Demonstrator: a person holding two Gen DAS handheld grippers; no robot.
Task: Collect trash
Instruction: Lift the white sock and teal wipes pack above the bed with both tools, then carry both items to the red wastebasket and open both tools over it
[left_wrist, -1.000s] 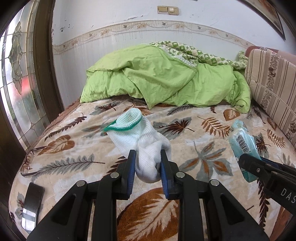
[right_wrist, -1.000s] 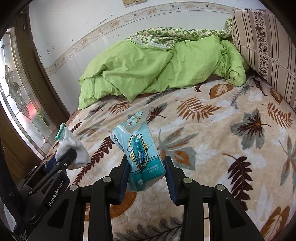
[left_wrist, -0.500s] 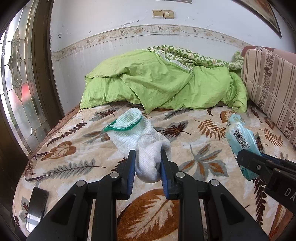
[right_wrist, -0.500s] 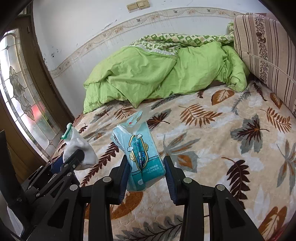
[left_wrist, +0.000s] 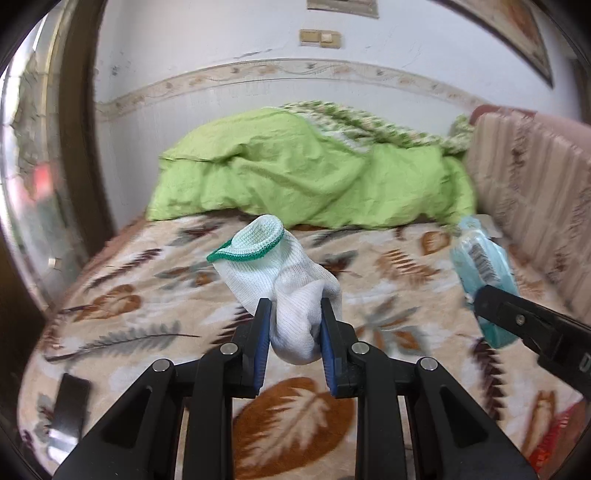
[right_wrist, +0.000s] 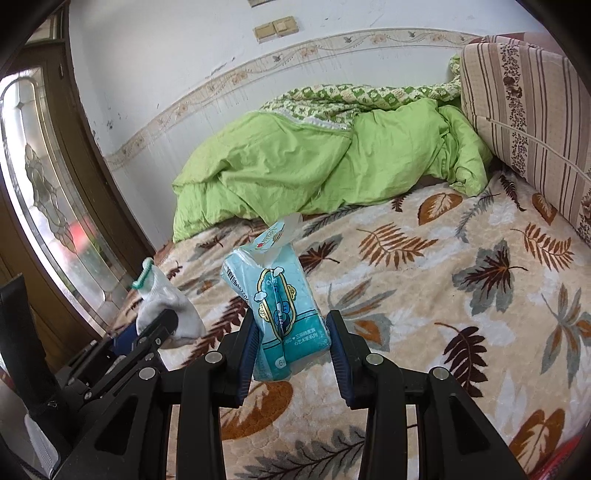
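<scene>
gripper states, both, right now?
Left gripper: closed on the white sock, clear of the bed.
Right gripper: closed on the teal tissue pack.

I'm looking across a bed covered by a beige blanket (right_wrist: 424, 295) printed with brown and grey leaves. A rumpled lime-green duvet (right_wrist: 314, 173) is heaped at its far end against a white wall (right_wrist: 177, 48), which carries a floral border strip (right_wrist: 258, 66) and a pair of tan light switches (right_wrist: 275, 27). A striped cushion with floral bands (right_wrist: 524, 122) stands along the right side. On the left, a dark wooden door with leaded glass (right_wrist: 48, 192) lets in daylight. A flat dark object, possibly a phone (left_wrist: 72, 406), lies at the blanket's near-left edge.
</scene>
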